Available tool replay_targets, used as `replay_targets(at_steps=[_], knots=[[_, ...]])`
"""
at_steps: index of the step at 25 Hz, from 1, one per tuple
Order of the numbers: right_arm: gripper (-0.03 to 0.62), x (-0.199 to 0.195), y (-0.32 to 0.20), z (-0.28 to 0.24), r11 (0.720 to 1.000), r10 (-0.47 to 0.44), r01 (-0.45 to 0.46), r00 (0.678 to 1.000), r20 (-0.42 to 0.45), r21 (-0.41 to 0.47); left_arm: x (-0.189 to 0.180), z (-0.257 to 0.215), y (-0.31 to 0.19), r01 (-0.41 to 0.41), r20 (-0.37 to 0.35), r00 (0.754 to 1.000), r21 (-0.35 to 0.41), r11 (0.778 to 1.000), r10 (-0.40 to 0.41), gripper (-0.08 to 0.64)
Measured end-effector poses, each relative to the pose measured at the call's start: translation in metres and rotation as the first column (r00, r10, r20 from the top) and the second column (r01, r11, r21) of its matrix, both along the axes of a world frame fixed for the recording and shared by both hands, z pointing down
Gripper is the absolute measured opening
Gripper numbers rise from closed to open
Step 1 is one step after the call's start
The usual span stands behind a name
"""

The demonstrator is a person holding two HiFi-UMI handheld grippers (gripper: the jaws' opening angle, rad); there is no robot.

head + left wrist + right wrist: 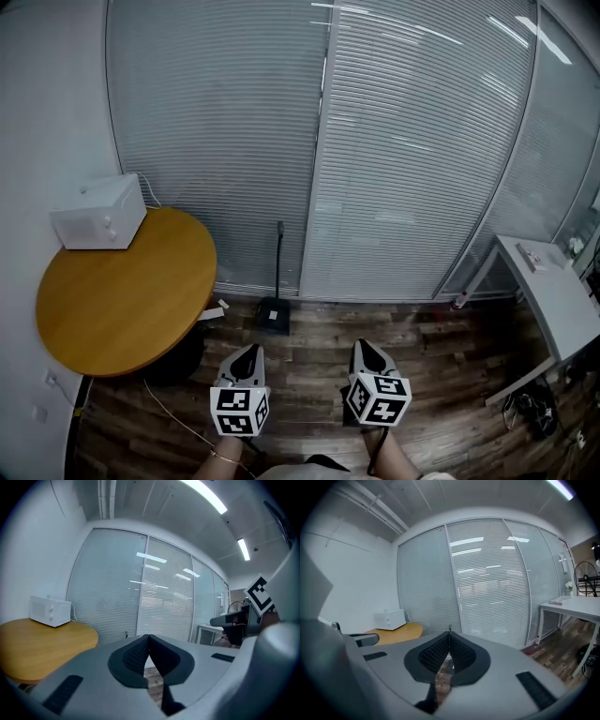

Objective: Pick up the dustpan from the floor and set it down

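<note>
A black dustpan with a long upright handle stands on the wooden floor against the blinds, in the head view just right of the round table. My left gripper is held below it, a short way nearer to me, its jaws shut with nothing between them. To its right, my right gripper is also shut and empty. In the left gripper view the left gripper has its jaw tips together. The right gripper looks the same in the right gripper view. The dustpan is mostly hidden behind the jaws in both gripper views.
A round wooden table with a white microwave stands at the left. A white desk is at the right, with cables on the floor beneath it. A glass wall with blinds closes the far side. A thin cord lies by the table.
</note>
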State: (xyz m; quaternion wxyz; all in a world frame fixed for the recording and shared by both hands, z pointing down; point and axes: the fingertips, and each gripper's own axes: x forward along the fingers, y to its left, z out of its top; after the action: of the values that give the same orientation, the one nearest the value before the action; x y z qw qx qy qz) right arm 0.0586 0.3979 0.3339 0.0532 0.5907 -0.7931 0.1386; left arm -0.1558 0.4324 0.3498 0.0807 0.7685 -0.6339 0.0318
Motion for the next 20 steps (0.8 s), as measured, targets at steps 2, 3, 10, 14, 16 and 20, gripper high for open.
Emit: replay_targets(at_steps=[2, 3, 10, 14, 16, 20], knots=[[0.032, 0.005, -0.001, 0.008, 1.0, 0.016, -0.016, 1.0, 0.006, -0.022, 0.004, 0.006, -0.003, -0.01, -0.004, 1.0, -0.014, 1.0, 0.01, 0.017], [0.032, 0.008, -0.003, 0.011, 0.999, 0.022, -0.022, 1.0, 0.006, -0.029, 0.006, 0.01, -0.006, -0.015, -0.003, 1.0, -0.022, 1.0, 0.015, 0.018], [0.032, 0.023, -0.059, 0.025, 0.997, 0.049, -0.049, 0.999, 0.006, -0.053, 0.018, 0.023, -0.061, -0.032, 0.015, 0.999, -0.06, 0.998, 0.033, 0.017], [0.032, 0.025, -0.102, 0.03, 0.997, 0.038, -0.038, 0.999, 0.01, -0.065, 0.02, 0.024, -0.1, -0.024, 0.03, 0.999, -0.065, 0.998, 0.026, 0.017], [0.032, 0.024, -0.127, 0.027, 0.998, 0.025, -0.024, 1.0, 0.008, -0.059, 0.021, 0.023, -0.122, -0.016, 0.029, 0.999, -0.066, 0.998, 0.018, 0.017], [0.032, 0.02, -0.174, 0.015, 0.999, -0.012, 0.012, 1.0, 0.002, -0.04, 0.023, 0.013, -0.164, 0.003, 0.037, 0.999, -0.052, 0.999, -0.001, 0.017]])
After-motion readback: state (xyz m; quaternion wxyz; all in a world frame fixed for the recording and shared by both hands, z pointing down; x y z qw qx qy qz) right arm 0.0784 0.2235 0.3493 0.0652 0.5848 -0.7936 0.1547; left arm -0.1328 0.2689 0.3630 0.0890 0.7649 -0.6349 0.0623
